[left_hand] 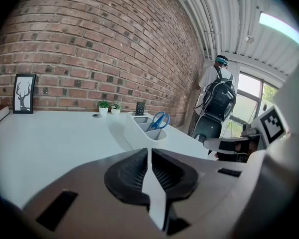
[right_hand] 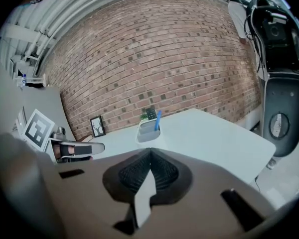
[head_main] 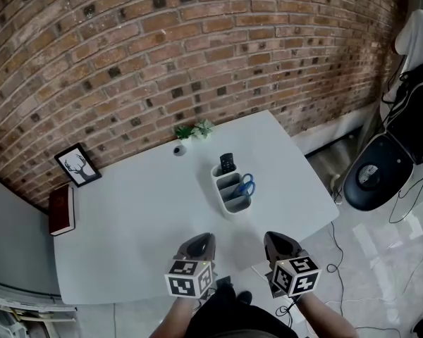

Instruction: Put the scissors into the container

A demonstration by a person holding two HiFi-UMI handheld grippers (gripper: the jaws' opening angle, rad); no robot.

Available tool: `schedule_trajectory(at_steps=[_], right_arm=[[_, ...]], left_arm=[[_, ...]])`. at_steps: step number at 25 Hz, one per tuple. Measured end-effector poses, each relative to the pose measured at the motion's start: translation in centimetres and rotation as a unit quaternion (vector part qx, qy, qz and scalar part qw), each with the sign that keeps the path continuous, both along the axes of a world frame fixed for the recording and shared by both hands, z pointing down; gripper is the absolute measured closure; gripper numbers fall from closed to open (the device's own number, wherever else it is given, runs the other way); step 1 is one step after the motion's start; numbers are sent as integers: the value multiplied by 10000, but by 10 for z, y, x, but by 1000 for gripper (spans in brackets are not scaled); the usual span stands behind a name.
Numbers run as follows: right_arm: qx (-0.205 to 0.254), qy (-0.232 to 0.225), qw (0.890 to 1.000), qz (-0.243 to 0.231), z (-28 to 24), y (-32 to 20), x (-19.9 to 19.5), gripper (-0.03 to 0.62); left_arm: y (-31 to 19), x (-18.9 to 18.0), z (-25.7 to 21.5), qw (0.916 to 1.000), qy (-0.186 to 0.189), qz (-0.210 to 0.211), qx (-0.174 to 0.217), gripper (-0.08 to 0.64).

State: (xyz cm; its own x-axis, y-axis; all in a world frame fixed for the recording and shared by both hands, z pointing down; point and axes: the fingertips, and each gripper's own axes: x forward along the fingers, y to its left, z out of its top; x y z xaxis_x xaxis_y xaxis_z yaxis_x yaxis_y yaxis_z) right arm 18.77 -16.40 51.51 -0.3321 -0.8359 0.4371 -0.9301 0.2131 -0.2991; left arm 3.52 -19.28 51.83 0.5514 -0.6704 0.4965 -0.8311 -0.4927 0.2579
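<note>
Blue-handled scissors stand in the middle compartment of the white three-part plastic container, handles up and leaning toward its right side. A small black remote-like object sticks up from the far compartment, the one nearer the red brick wall. The container sits on the pale grey counter, right of centre.

The left hand-held gripper and the right hand-held gripper hover side by side over the counter's near edge, well apart from the container. In the left gripper view the left hand-held gripper is clenched, its ribbed black pads meeting with nothing between them. The right gripper view shows the right hand-held gripper clenched the same way, also with nothing in it.

Two small green potted plants stand at the counter's far edge, with a small round grey object just beside them. A black-framed deer picture leans at the far left corner, and a dark red book lies at the left edge near it. A black scooter is parked on the floor to the right of the counter.
</note>
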Motion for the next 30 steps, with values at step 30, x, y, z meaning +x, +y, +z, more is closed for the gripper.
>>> schedule_trajectory(at_steps=[30], right_arm=[[61,235,9996,110,0,14,29,592]], left_arm=[[5,10,2,9999,-132,-35,-21,532]])
